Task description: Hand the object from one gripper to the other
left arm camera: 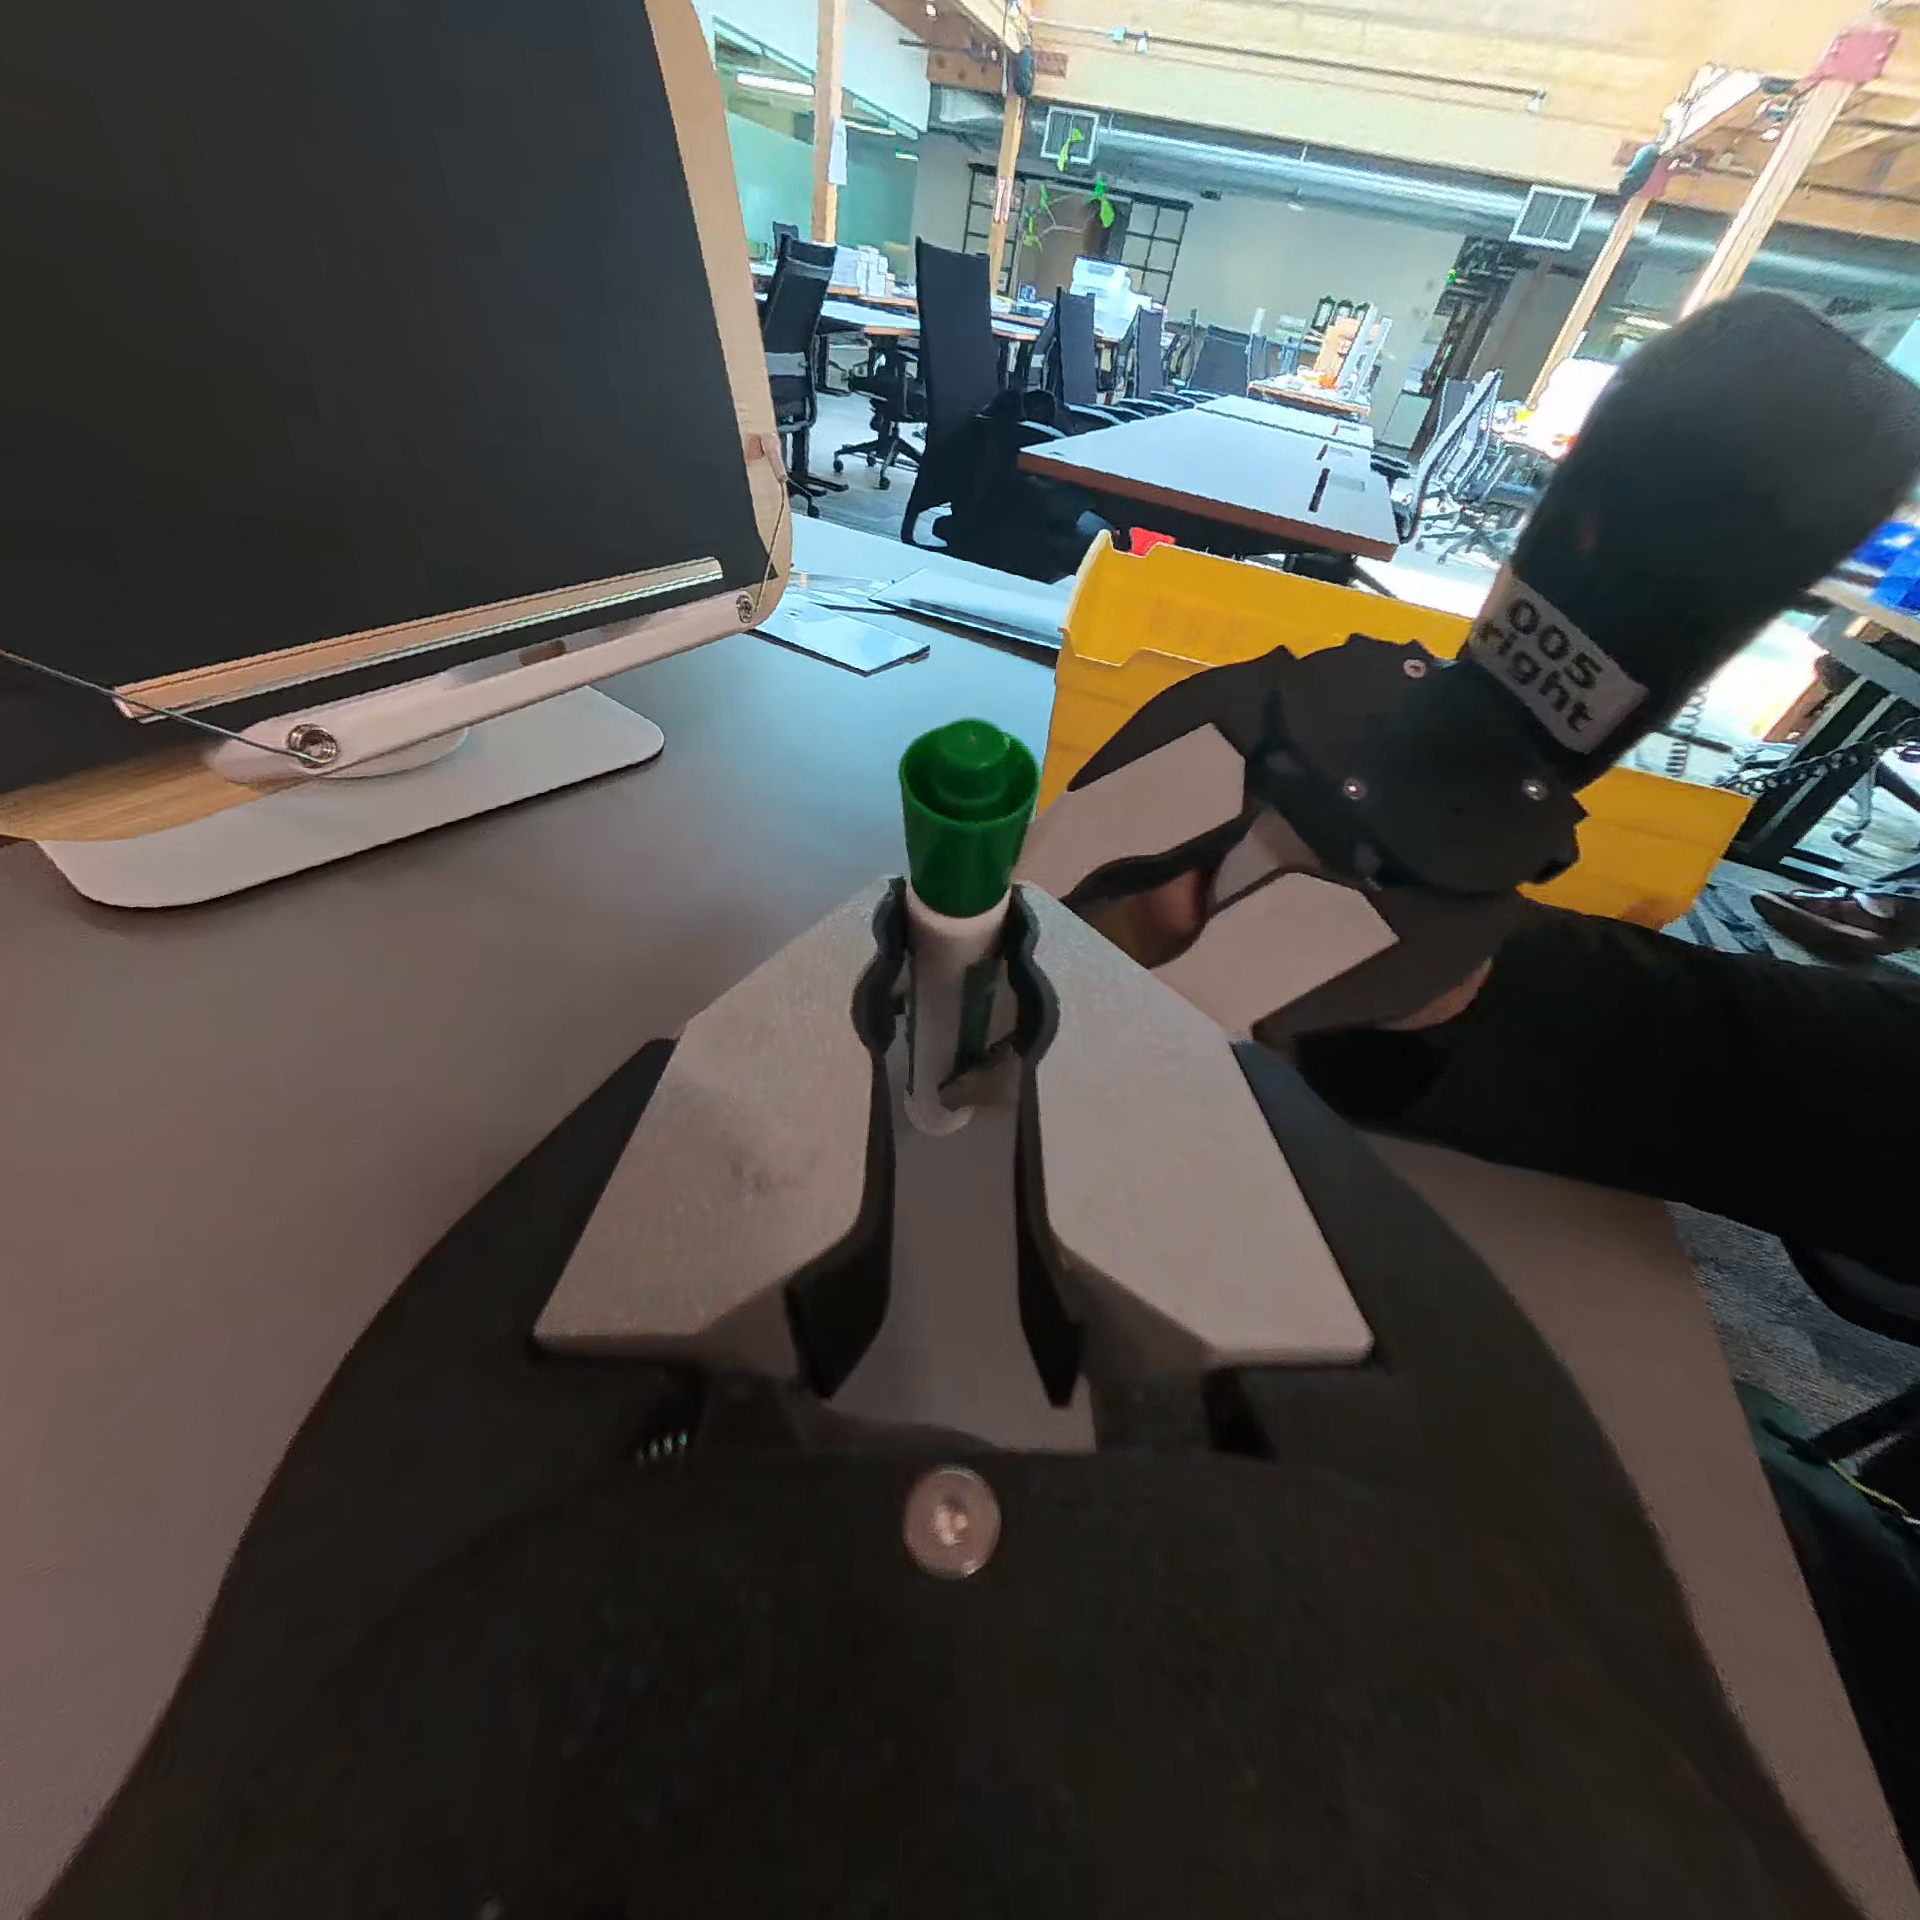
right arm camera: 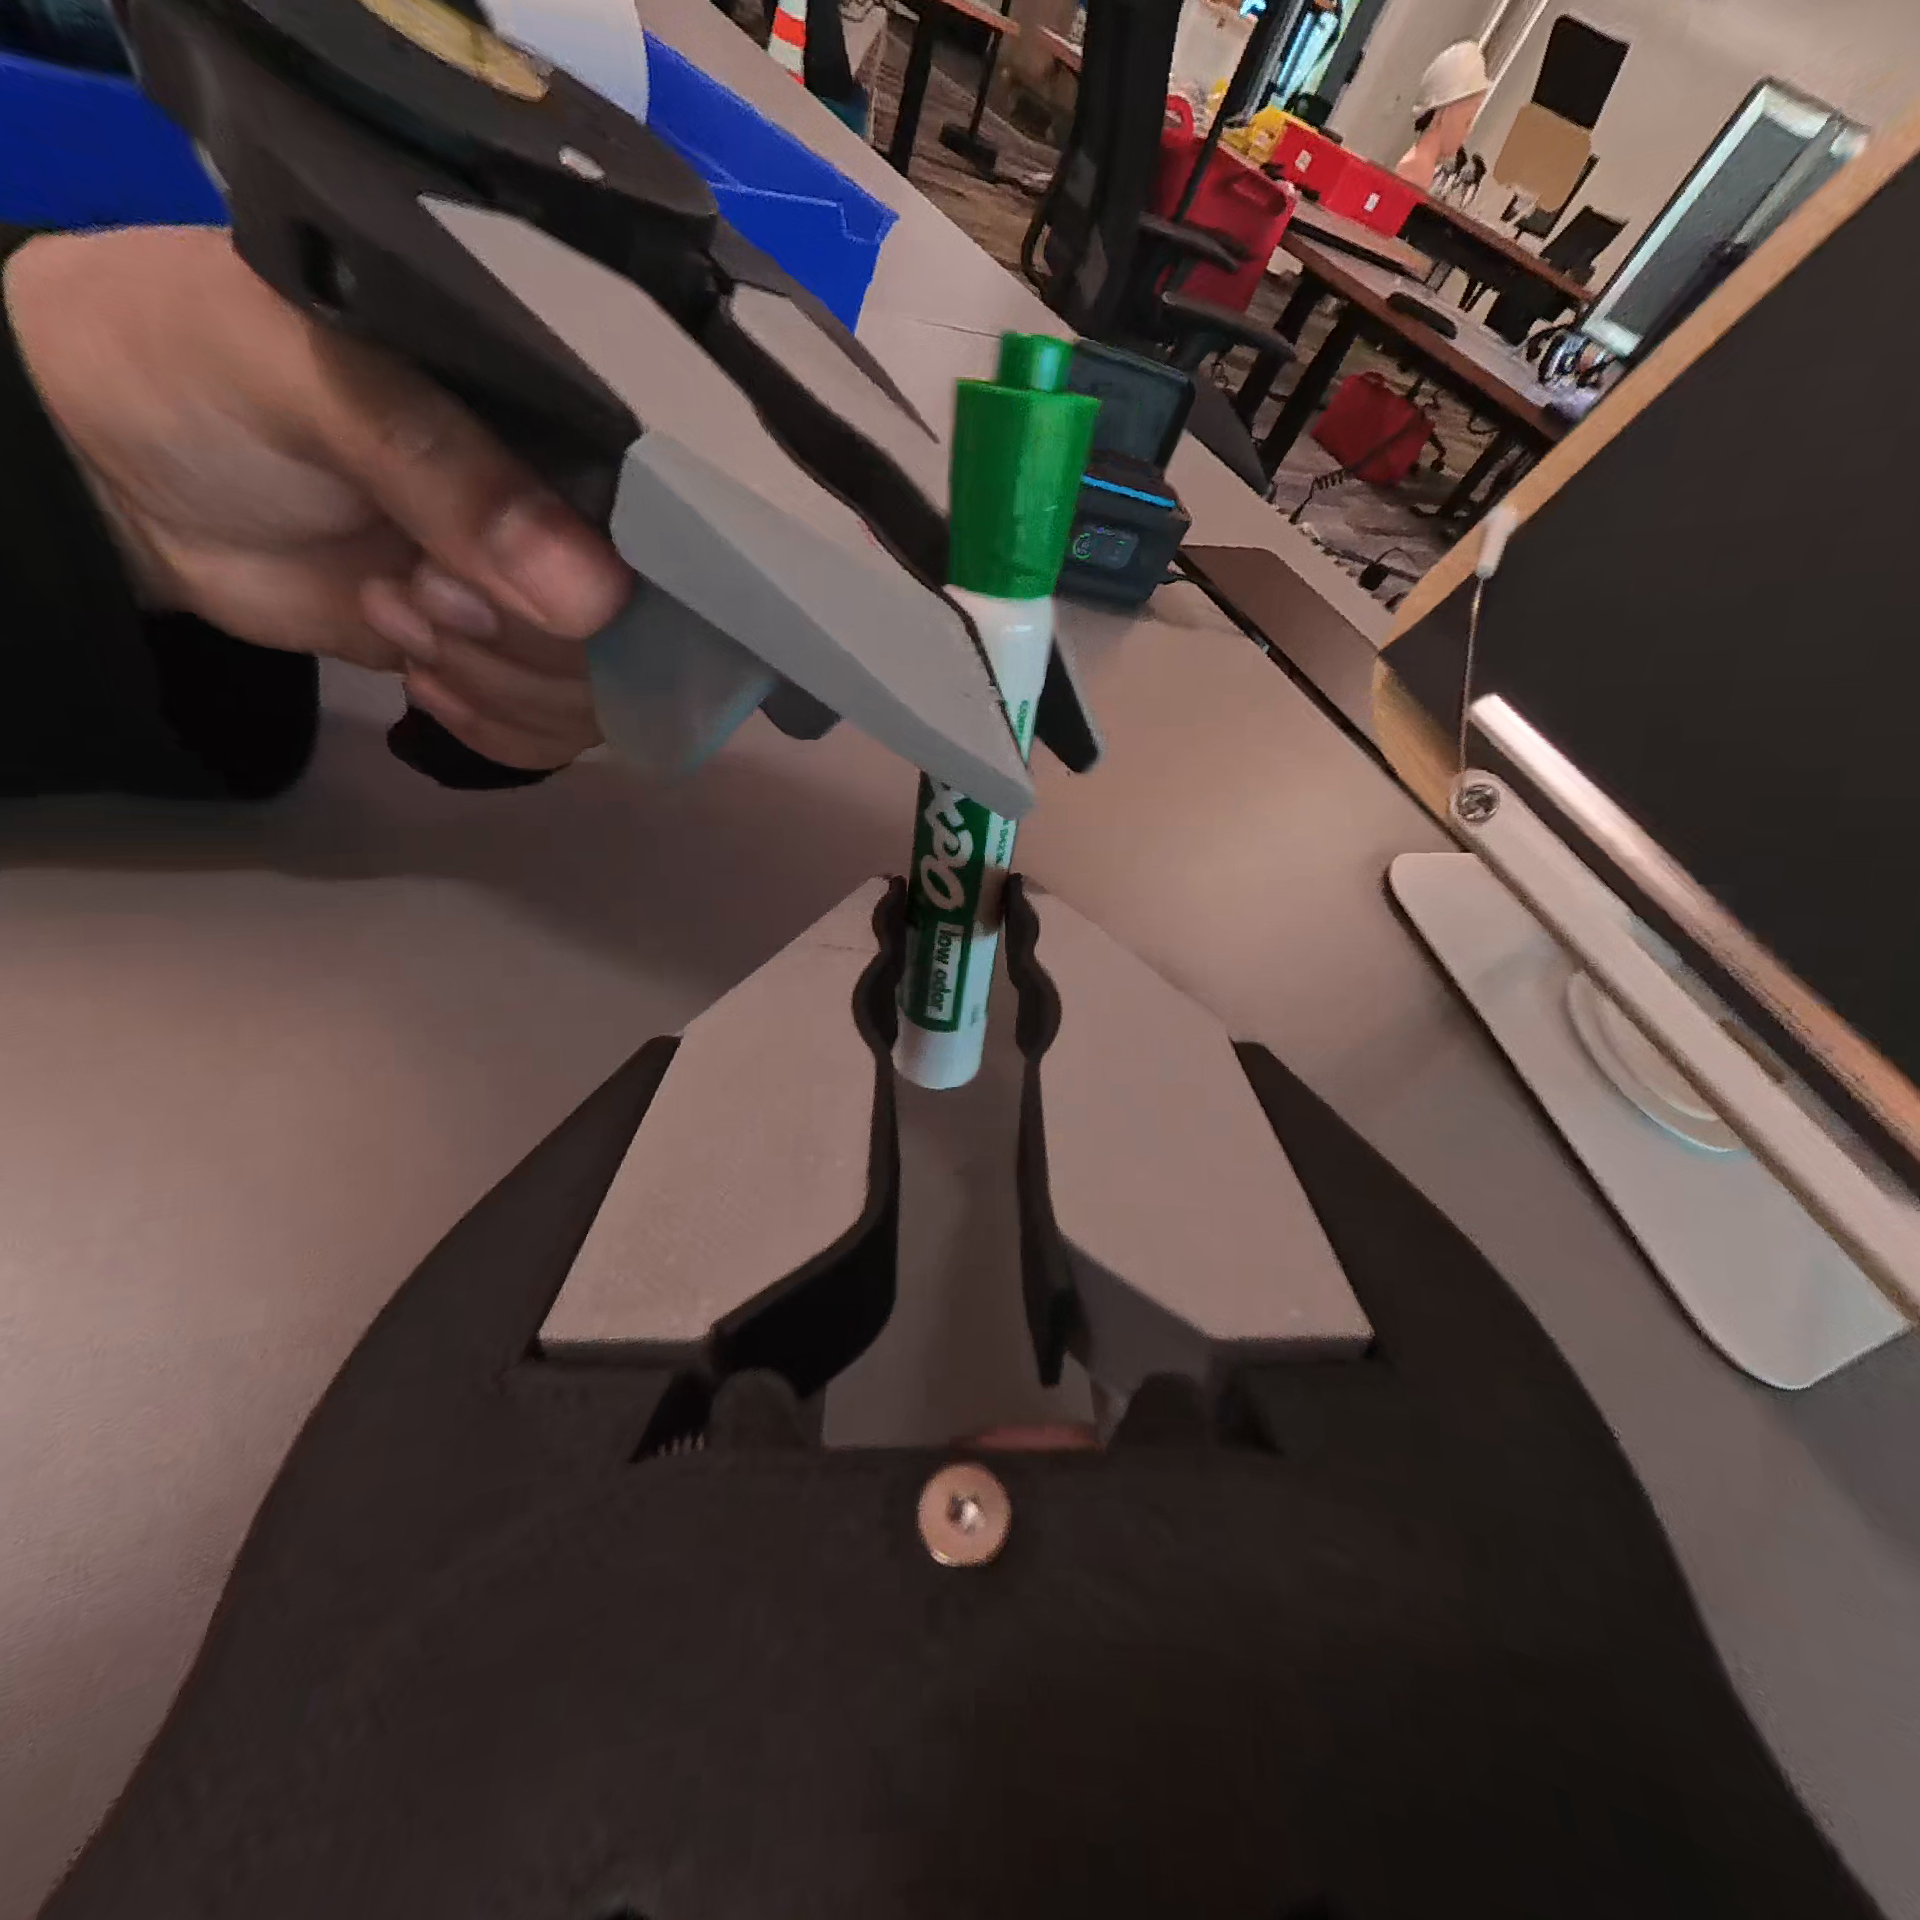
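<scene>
A white marker with a green cap [left arm camera: 966,810] stands upright above the grey table [left arm camera: 312,1143]. My left gripper [left arm camera: 956,935] is shut on its barrel just below the cap. In the right wrist view the marker [right arm camera: 1018,499] is upright, with the left gripper [right arm camera: 1023,717] coming in from the upper left and clamping under the cap. My right gripper [right arm camera: 956,935] is shut on the marker's lower barrel near its bottom end. In the left wrist view the right gripper [left arm camera: 1101,894] reaches in from the right, its tips hidden behind my left fingers.
A black board on a white stand [left arm camera: 364,810] stands close on the left and shows on the right in the right wrist view [right arm camera: 1662,1091]. A yellow bin [left arm camera: 1195,644] sits behind. A blue bin [right arm camera: 769,208] and a black device [right arm camera: 1127,509] lie beyond. A hand [right arm camera: 312,499] holds the left gripper. My left and right fingertips are right by each other. The black device [right arm camera: 1127,509] is about 30 cm from both grippers' fingertips.
</scene>
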A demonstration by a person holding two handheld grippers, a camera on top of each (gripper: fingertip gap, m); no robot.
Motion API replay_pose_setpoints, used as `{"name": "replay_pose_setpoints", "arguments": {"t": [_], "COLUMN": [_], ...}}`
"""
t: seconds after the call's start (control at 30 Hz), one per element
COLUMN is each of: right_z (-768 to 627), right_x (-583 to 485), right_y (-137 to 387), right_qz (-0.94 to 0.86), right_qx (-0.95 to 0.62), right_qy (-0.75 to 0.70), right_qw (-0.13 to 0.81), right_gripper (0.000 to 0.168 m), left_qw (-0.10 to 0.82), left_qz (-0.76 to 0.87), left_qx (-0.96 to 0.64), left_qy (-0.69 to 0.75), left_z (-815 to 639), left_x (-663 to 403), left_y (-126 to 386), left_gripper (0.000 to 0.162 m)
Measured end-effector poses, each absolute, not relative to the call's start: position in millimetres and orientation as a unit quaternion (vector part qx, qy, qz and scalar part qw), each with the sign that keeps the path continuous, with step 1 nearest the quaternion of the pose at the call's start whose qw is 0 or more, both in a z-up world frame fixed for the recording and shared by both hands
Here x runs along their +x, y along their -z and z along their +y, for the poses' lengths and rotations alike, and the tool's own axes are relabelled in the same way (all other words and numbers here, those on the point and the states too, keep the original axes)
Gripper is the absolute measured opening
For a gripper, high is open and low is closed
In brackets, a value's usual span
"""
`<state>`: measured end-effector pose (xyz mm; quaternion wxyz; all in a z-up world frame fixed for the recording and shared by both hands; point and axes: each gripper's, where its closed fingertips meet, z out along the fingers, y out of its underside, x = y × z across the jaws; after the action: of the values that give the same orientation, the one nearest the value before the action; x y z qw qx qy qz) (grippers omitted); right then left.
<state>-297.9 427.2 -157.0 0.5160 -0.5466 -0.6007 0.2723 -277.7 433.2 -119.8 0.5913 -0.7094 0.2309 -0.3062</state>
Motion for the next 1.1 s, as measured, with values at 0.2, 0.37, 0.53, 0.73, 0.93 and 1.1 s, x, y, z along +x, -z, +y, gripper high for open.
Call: {"name": "replay_pose_setpoints", "arguments": {"t": [0.2, 0.37, 0.53, 0.73, 0.93, 1.1], "right_z": [446, 446, 449, 432, 439, 447], "right_x": [-287, -278, -272, -282, -280, -278], "right_y": [143, 114, 100, 103, 106, 110], "right_qz": [-0.500, -0.407, -0.346, -0.370, -0.372, -0.361], "right_qx": [-0.611, -0.597, -0.578, -0.563, -0.577, -0.588], "right_qy": [-0.401, -0.553, -0.639, -0.651, -0.631, -0.623], "right_qw": [0.465, 0.414, 0.373, 0.348, 0.361, 0.370], "right_gripper": [0.014, 0.015, 0.015, 0.015, 0.015, 0.019], "left_qw": [0.641, 0.642, 0.612, 0.605, 0.606, 0.616], "left_qz": [0.195, 0.210, 0.268, 0.297, 0.288, 0.319], "left_qx": [-0.686, -0.690, -0.700, -0.704, -0.718, -0.719], "left_qy": [0.283, 0.260, 0.254, 0.224, 0.188, 0.020], "left_z": [438, 438, 433, 434, 442, 453], "left_x": [-297, -298, -265, -249, -263, -282], "left_y": [101, 104, 122, 135, 138, 146], "left_gripper": [0.022, 0.030, 0.039, 0.028, 0.018, 0.018]}}
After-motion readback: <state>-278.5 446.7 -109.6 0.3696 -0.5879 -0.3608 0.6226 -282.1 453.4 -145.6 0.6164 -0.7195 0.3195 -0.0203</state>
